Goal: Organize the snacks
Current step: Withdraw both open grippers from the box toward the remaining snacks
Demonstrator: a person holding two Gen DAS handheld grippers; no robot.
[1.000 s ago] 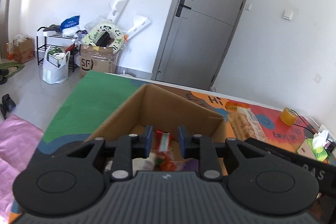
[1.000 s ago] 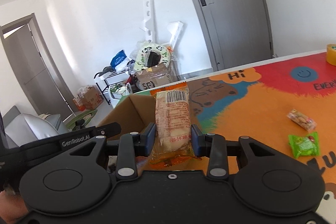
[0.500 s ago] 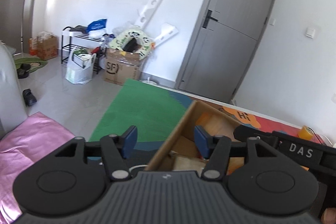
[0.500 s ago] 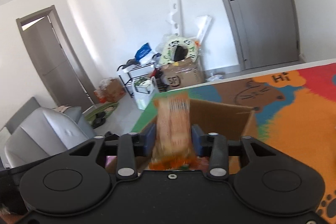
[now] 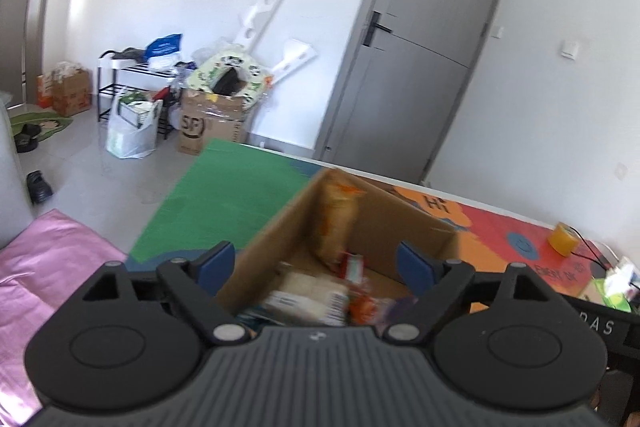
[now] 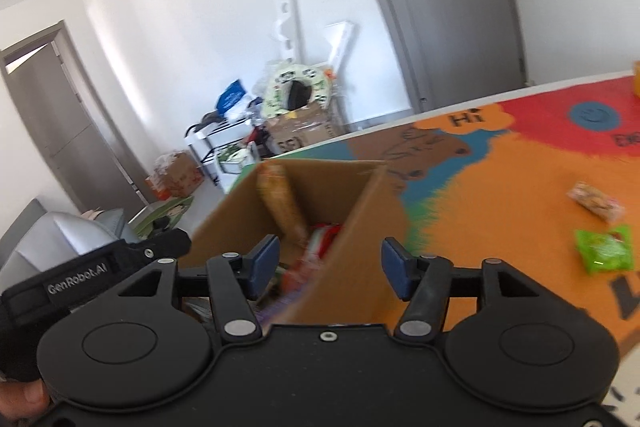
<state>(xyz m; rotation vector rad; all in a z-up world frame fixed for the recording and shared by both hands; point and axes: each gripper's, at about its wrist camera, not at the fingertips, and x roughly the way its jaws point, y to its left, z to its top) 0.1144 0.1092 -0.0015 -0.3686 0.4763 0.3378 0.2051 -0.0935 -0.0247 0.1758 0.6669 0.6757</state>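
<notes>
Hanging over the cardboard box (image 5: 404, 223), both grippers had their jaws spread with nothing pinched between them. The left gripper (image 5: 318, 265) had just been opening, and its blue pads stood wide on either side of the box's open top without touching anything. The right gripper (image 6: 330, 267) had also just been opening, jaws released, empty, with the box's near right wall showing in the gap between them. The long orange snack packet (image 6: 280, 201) was inside the box, blurry, standing on end and leaning against the far wall near the back left corner. Under it sat a jumble of other wrappers (image 5: 308, 297), a pale one with a barcode plus some red and orange ones, too smeared to read. The box itself sat toward the left edge of the colourful mat (image 6: 500, 187), where the green patch meets the orange. Out on the orange part, toward the right edge and well apart from the box, a green snack bag (image 6: 605, 249) lay flat with a small clear packet of biscuits (image 6: 596, 202) just behind it. A yellow tape roll (image 5: 563, 237) sat near the mat's far right corner.
</notes>
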